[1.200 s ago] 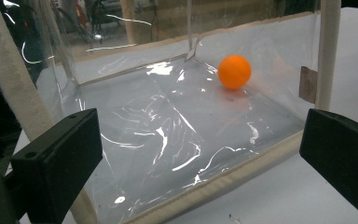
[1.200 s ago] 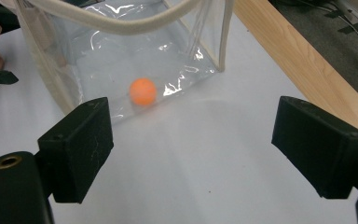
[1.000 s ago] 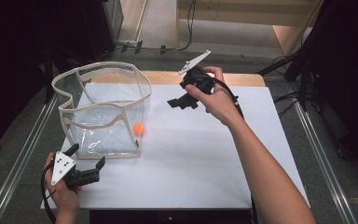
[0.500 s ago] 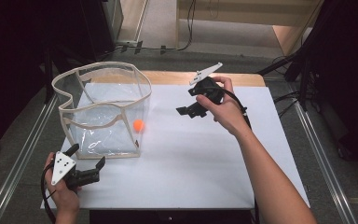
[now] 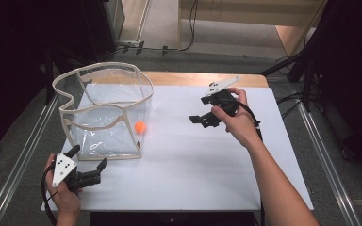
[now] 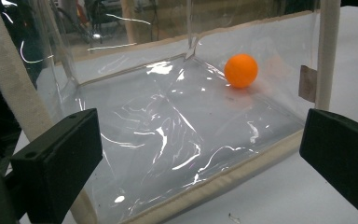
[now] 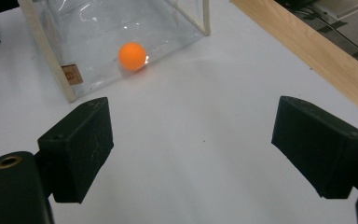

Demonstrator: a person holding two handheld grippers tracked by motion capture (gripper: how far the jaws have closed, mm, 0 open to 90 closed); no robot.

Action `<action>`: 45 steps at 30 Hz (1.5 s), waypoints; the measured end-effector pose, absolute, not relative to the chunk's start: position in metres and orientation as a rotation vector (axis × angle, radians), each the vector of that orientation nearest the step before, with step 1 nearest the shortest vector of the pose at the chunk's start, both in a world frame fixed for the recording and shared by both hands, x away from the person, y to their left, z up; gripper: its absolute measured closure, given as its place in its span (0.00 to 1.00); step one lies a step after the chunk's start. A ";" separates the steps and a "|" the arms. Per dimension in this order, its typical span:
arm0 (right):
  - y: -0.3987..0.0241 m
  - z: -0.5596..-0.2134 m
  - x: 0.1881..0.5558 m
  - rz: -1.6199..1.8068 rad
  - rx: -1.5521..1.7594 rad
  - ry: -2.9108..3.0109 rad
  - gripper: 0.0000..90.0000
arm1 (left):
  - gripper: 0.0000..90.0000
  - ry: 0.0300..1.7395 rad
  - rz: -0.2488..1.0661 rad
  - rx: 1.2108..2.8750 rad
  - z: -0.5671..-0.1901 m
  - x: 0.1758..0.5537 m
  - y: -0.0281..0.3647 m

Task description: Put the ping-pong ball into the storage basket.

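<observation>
A clear plastic bag (image 5: 108,157) with cream trim stands open on the left of the white table. An orange ball (image 5: 140,126) lies on its floor by the right wall. My left gripper (image 5: 89,156) rests at the table's near left corner, just in front of the bag, open and holding nothing. Its own view looks through the bag's clear wall (image 6: 168,140) at the ball (image 6: 241,70). My right gripper (image 5: 198,121) hovers over the table right of the bag, open and empty. It points toward the ball (image 7: 132,56), well short of it.
The white table top (image 5: 193,179) spreads between and in front of the grippers. A wooden strip (image 5: 188,78) runs along the far edge. Metal rails (image 5: 23,150) flank the table, and cables lie on the floor behind.
My right hand has drawn away from the bag, moving right and lower over the table, jaws still apart. The left gripper, the bag and the ball have stayed put.
</observation>
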State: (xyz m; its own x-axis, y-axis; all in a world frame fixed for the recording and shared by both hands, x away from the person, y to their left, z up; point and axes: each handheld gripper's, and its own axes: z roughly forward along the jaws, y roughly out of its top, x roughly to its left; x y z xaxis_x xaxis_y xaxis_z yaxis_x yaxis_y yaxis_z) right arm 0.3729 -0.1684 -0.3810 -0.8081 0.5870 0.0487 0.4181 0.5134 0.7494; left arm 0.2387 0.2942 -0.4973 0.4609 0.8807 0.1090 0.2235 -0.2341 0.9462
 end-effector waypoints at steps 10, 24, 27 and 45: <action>-0.189 -0.400 0.362 1.201 0.898 2.511 0.12 | 0.00 0.949 0.834 1.726 -0.497 0.239 0.294; -0.215 -0.422 0.343 1.248 0.927 2.448 0.12 | 0.00 0.949 0.834 1.729 -0.497 0.238 0.293; -0.220 -0.428 0.339 1.257 0.938 2.440 0.12 | 0.00 0.949 0.834 1.729 -0.498 0.238 0.293; -0.250 -0.454 0.315 1.286 1.009 2.378 0.10 | 0.00 0.948 0.837 1.732 -0.497 0.238 0.293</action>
State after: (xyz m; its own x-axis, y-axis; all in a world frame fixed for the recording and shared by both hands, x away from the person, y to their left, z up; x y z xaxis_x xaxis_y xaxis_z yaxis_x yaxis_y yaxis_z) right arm 0.3150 -0.2500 -0.4544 -0.7267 0.6800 0.0975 0.4539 0.3687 0.8112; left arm 0.2381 0.2932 -0.4974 0.4634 0.8787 0.1149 0.2234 -0.2413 0.9444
